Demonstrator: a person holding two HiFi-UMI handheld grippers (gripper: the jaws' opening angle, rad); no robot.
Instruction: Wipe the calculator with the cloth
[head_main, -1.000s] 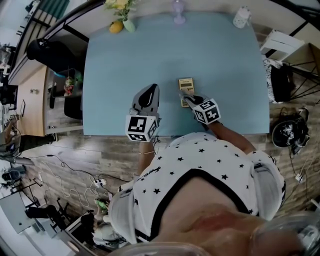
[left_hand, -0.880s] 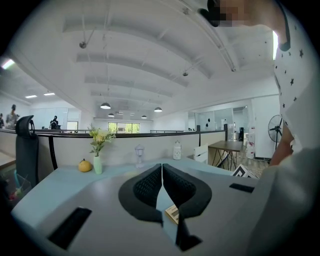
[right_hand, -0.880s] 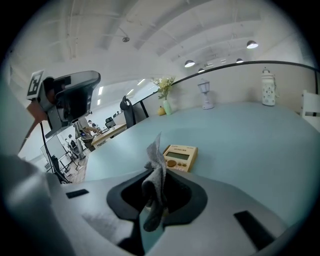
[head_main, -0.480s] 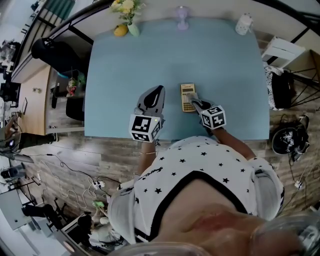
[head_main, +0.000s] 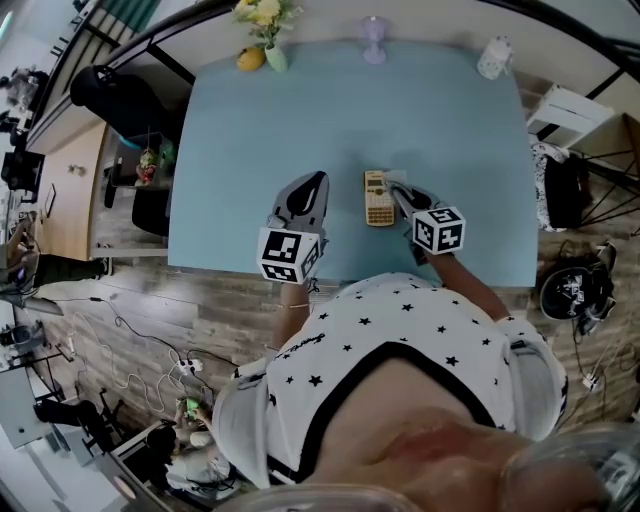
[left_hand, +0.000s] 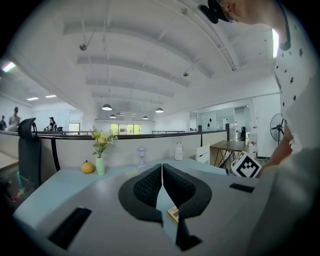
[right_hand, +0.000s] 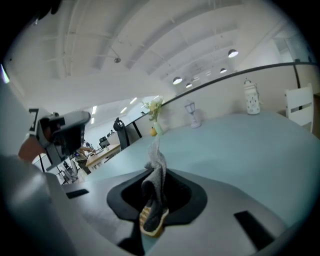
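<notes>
Head view: calculator (head_main: 378, 198) lies near the front edge of the table (head_main: 250, 130). Left gripper (head_main: 312, 186) is just beside it, right gripper (head_main: 400, 194) at its right edge. Flower vase (head_main: 268, 40) and stemmed glass (head_main: 373, 35) stand well apart; nothing is in the way.

Left gripper view: jaws together, empty.

Right gripper view: jaws pinch the grey cloth (right_hand: 157, 172), which drapes onto the calculator. Wiping seems underway; how much is left is unclear.

The person wore a white shirt (head_main: 400, 320) scattered with small black stars and crossed by a curved black band. The left gripper (head_main: 314, 180) and right gripper (head_main: 393, 189) were grey, with black textured pads (left_hand: 145, 187). Each carried a white cube (head_main: 285, 254) with black square markers.
</notes>
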